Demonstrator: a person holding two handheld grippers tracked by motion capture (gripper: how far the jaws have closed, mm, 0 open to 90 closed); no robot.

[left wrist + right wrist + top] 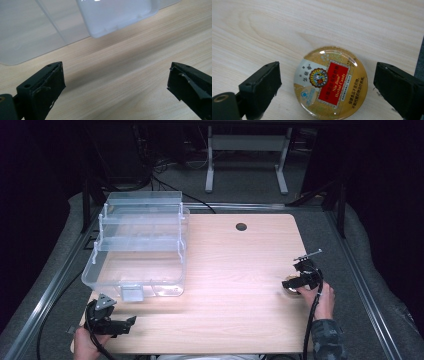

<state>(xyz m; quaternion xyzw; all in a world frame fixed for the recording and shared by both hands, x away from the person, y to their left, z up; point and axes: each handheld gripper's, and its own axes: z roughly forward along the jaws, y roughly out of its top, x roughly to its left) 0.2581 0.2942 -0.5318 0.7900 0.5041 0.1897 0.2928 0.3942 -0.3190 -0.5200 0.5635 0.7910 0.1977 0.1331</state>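
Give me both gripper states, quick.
Left gripper: open, nothing between its jaws, near the clear box.
Right gripper: open, jaws either side of the candy tin, not touching.

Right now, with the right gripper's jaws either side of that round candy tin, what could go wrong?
The tin lies flat with a domed glossy lid, so the pads of the open right gripper may slip off its low rim. It also sits near the table edge and could be nudged off. The left gripper waits open beside the clear box.
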